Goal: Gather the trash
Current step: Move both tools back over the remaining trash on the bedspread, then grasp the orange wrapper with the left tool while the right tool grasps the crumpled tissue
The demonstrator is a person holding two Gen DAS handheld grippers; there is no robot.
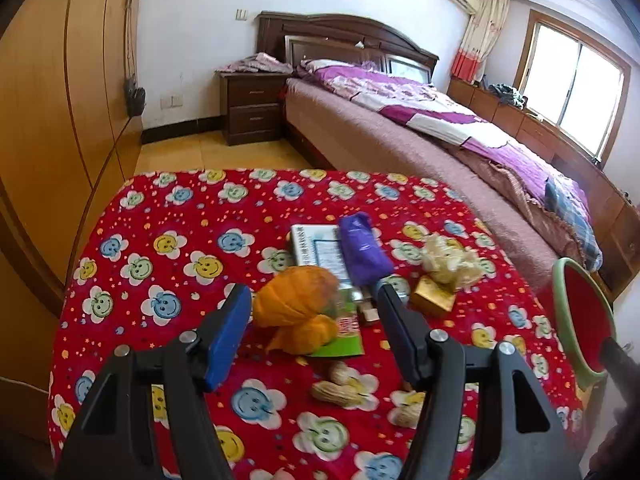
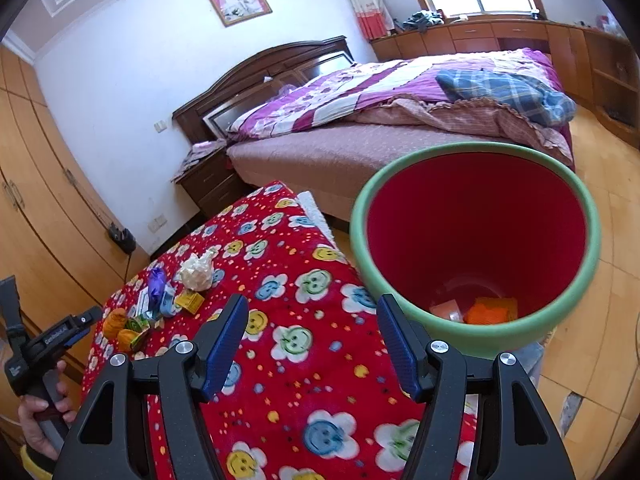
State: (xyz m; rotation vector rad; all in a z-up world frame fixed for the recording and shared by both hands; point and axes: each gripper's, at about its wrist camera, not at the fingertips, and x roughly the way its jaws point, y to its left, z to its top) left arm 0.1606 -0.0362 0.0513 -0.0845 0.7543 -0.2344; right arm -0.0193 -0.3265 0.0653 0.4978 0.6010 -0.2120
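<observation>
Fleecy printed tablecloth; crinkled orange peel; glossy gold box; smooth plastic trash bin; rough peanut shells.

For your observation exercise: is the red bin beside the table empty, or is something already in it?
Not empty. The right wrist view looks down into the red bin: orange scraps lie on its bottom, the rest bare.

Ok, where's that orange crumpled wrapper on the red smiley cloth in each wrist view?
Left wrist: the orange wrapper lies centre frame, between the open left gripper's fingers, untouched.
Right wrist: it lies small at far left, beyond the left gripper.
Shared landmark: the white crumpled paper, farther along the cloth.
</observation>
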